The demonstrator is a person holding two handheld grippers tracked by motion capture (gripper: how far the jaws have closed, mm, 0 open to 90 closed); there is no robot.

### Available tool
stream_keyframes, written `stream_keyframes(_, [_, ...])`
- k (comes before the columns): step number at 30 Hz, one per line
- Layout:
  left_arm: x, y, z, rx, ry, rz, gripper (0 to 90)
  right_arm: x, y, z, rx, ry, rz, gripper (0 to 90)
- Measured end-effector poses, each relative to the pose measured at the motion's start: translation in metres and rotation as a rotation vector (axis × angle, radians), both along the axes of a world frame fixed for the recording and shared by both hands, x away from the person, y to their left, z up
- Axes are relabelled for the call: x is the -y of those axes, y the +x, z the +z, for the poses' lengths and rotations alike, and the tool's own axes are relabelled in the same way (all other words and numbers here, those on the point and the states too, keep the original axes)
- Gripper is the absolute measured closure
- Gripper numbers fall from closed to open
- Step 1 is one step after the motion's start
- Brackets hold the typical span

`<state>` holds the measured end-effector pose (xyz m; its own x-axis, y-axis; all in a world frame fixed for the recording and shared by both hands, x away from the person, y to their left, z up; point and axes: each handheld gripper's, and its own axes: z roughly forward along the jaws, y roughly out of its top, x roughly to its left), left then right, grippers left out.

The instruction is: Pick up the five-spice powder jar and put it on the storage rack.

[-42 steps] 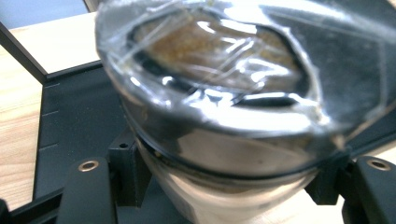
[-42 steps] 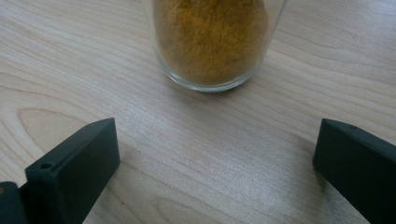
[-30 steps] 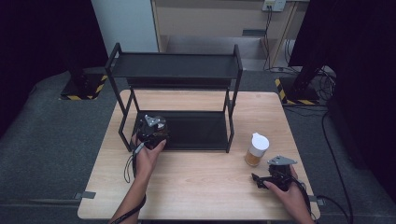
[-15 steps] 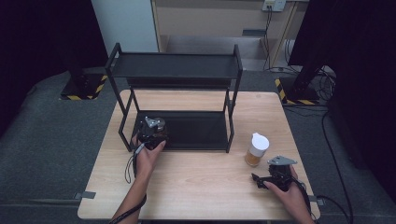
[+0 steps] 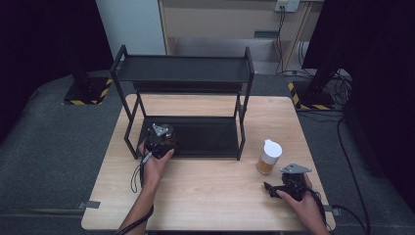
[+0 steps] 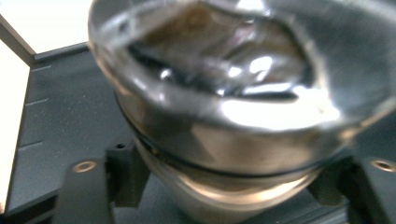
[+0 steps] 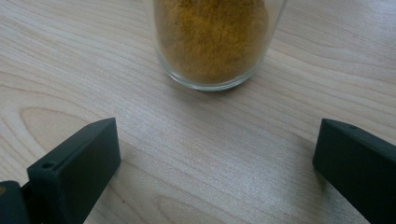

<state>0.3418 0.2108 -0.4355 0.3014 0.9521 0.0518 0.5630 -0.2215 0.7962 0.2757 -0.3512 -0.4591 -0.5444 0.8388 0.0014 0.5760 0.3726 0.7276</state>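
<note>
A glass jar (image 6: 224, 116) with a shiny, blurred top sits between the jaws of my left gripper (image 6: 231, 182), which is shut on it. It is low over the left end of the black rack's lower shelf (image 5: 205, 137); I cannot tell if it rests there. From above, the left gripper (image 5: 159, 134) covers that jar. A second jar (image 5: 268, 157), with a white lid and yellow-brown powder, stands on the table at the right. My right gripper (image 5: 269, 188) lies just in front of it, open. In the right gripper view the powder jar (image 7: 212, 42) stands beyond the open right gripper (image 7: 215, 154), untouched.
The black two-tier rack (image 5: 186, 71) stands across the back half of the wooden table (image 5: 205, 196). Its right front post (image 5: 241, 132) is close to the powder jar. Cables trail from both grippers. Grey floor surrounds the table.
</note>
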Motion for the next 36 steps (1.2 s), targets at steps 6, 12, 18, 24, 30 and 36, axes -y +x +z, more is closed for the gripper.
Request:
stream_keyframes(6, [-0.002, -0.006, 0.001, -0.007, -0.004, 0.009, 12.1, 0.0, 0.0, 0.0, 0.0, 0.0, 0.0, 1.8])
stream_keyframes(12, [-0.004, -0.017, 0.007, -0.006, -0.008, 0.029, 6.6, 0.0, 0.0, 0.0, 0.0, 0.0, 0.0, 1.8])
stream_keyframes(18, [-0.006, -0.027, 0.012, -0.027, -0.021, 0.03, 5.2, 0.0, 0.0, 0.0, 0.0, 0.0, 0.0, 1.8])
stream_keyframes(24, [-0.004, -0.041, 0.016, -0.037, -0.022, 0.025, 4.8, 0.0, 0.0, 0.0, 0.0, 0.0, 0.0, 1.7])
stream_keyframes(30, [-0.001, -0.054, 0.02, -0.036, -0.009, 0.018, 4.5, 0.0, 0.0, 0.0, 0.0, 0.0, 0.0, 1.8])
stream_keyframes(36, [0.005, -0.069, 0.024, -0.036, 0.014, -0.01, 4.4, 0.0, 0.0, 0.0, 0.0, 0.0, 0.0, 1.8])
